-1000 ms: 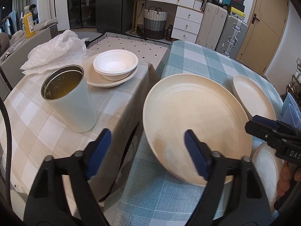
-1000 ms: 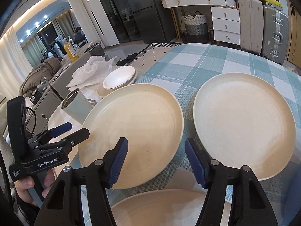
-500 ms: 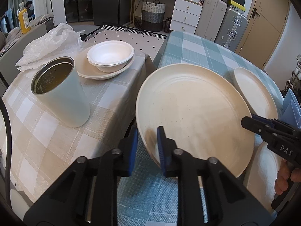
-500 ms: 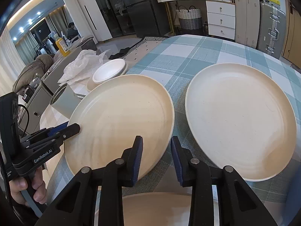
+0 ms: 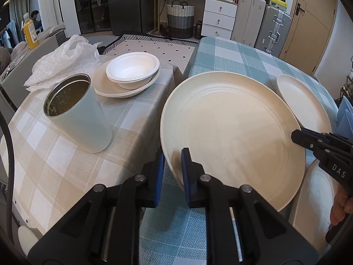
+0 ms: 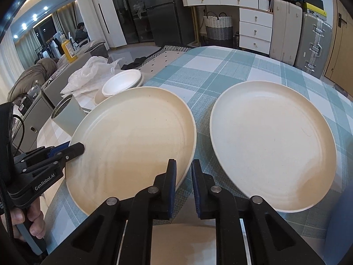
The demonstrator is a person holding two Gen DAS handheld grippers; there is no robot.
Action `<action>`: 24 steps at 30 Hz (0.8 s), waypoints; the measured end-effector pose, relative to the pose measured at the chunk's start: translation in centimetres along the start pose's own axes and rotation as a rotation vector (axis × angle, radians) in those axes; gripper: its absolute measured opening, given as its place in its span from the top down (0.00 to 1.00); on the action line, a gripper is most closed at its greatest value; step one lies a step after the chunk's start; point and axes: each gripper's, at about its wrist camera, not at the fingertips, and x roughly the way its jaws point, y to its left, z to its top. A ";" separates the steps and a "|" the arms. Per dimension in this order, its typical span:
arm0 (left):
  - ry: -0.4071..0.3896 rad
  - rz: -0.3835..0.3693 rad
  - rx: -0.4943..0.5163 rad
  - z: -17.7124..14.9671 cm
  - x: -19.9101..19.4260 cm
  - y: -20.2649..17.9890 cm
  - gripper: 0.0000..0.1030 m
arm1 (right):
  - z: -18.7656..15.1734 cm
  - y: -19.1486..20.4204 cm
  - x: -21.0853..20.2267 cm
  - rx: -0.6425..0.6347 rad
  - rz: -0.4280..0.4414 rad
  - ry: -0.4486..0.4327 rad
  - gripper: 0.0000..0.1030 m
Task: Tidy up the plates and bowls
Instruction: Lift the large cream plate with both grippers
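**Both clamps on one plate**

Teal-checked table fills the room's foreground. Cream plate at centre, rim pinched by left gripper and right gripper. Second plate at three o'clock; tumbler, stacked bowls at ten.

We see a table under a teal checked cloth, with a large cream plate lying flat on it. Left of that plate stands a lower table in a beige checked cloth, bearing a pale cylindrical cup, a crumpled plastic bag and a plate holding white bowls.
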 end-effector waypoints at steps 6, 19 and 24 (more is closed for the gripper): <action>-0.034 0.002 0.009 0.3 -2.0 -0.1 0.88 | 0.1 0.2 -1.7 0.002 0.006 -0.035 0.86; -0.123 -0.037 0.029 0.3 -8.7 -1.4 0.88 | 0.0 0.9 -8.5 0.002 -0.024 -0.136 0.86; -0.157 -0.053 0.044 0.1 -11.8 -2.6 0.88 | -0.4 1.1 -11.7 0.011 -0.040 -0.175 0.86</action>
